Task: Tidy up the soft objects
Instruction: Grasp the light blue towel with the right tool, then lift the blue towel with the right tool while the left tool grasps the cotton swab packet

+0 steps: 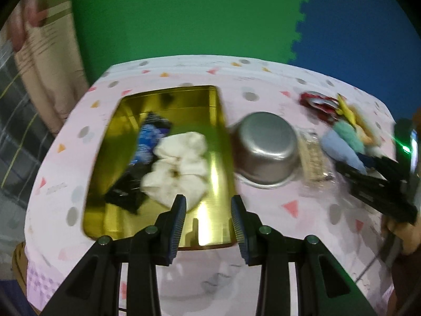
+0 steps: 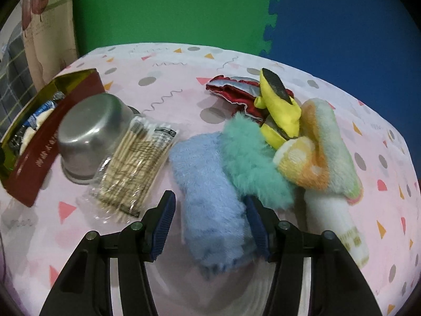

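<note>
Right wrist: box (image 2: 31, 158) side writing too blurred, right gripper (image 2: 211, 210) open round blue cloth (image 2: 210, 184), left gripper (image 1: 209, 208) open

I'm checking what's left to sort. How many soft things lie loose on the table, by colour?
Blue fuzzy cloth: 1
Teal fuzzy cloth: 1
Yellow pouch: 1
Red and silver pouch: 1
Orange and pale green towel: 1
Total: 5
</note>
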`<state>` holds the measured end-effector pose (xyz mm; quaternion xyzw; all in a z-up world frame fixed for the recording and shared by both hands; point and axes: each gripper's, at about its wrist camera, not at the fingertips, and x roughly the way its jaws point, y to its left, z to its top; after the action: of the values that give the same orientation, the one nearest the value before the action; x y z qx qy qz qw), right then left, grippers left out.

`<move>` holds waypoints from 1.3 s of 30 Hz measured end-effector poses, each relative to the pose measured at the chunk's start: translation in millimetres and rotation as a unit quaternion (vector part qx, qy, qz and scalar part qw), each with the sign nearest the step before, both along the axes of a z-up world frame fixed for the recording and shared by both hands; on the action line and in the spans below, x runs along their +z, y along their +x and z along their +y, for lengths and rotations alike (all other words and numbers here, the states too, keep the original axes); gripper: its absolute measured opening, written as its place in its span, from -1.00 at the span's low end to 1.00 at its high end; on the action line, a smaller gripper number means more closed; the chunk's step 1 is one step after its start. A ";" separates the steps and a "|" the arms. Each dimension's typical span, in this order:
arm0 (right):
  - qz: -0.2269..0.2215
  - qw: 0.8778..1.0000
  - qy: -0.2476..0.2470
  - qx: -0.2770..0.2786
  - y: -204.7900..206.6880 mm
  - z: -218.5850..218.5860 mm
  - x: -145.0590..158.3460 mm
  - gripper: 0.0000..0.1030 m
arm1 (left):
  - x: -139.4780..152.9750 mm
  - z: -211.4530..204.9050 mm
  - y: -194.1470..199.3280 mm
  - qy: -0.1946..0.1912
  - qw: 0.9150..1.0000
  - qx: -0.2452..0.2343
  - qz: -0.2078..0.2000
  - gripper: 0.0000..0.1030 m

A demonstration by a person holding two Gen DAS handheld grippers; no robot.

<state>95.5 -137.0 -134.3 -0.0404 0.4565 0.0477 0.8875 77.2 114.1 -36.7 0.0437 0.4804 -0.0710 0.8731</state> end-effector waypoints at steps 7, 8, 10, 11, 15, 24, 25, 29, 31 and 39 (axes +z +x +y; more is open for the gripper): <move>-0.014 1.000 0.020 -0.013 -7.9 -9.9 4.0 -0.57 | -6.5 -47.6 -0.7 0.000 0.999 -0.053 0.011 -0.31; -0.014 0.999 0.030 -0.013 -10.7 -11.7 6.0 -0.60 | -8.0 -52.5 -0.6 -0.002 0.998 -0.059 0.013 -0.31; -0.019 0.998 0.057 -0.011 -19.7 -15.8 13.0 -0.61 | -12.0 -62.5 0.3 -0.007 0.997 -0.070 0.019 -0.31; -0.021 0.998 0.065 -0.010 -23.5 -16.5 16.2 -0.61 | -14.1 -67.1 0.8 -0.011 0.997 -0.075 0.022 -0.31; -0.039 0.993 0.110 -0.006 -43.9 -22.6 34.3 -0.61 | -22.5 -83.9 6.2 -0.039 0.994 -0.092 0.044 -0.31; -0.070 0.986 0.148 -0.031 -88.2 -56.9 65.5 -0.61 | -38.8 -127.7 22.1 -0.071 0.989 -0.103 0.082 -0.31; -0.070 0.985 0.153 -0.035 -93.9 -63.7 65.7 -0.61 | -42.1 -130.7 26.0 -0.072 0.989 -0.097 0.091 -0.31; -0.070 0.981 0.173 -0.050 -104.6 -80.3 62.4 -0.61 | -48.1 -141.0 37.8 -0.075 0.988 -0.080 0.111 -0.31; -0.066 0.980 0.180 -0.053 -105.6 -84.4 58.5 -0.60 | -49.8 -145.1 43.2 -0.070 0.988 -0.070 0.117 -0.31; -0.067 0.975 0.203 -0.062 -108.0 -100.1 58.0 -0.58 | -60.1 -166.9 57.9 -0.064 0.987 -0.052 0.140 -0.09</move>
<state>-12.5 -237.2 -76.2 0.1663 0.3779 0.0815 0.9072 135.1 -52.8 -96.8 0.0024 0.5891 -0.1525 0.7936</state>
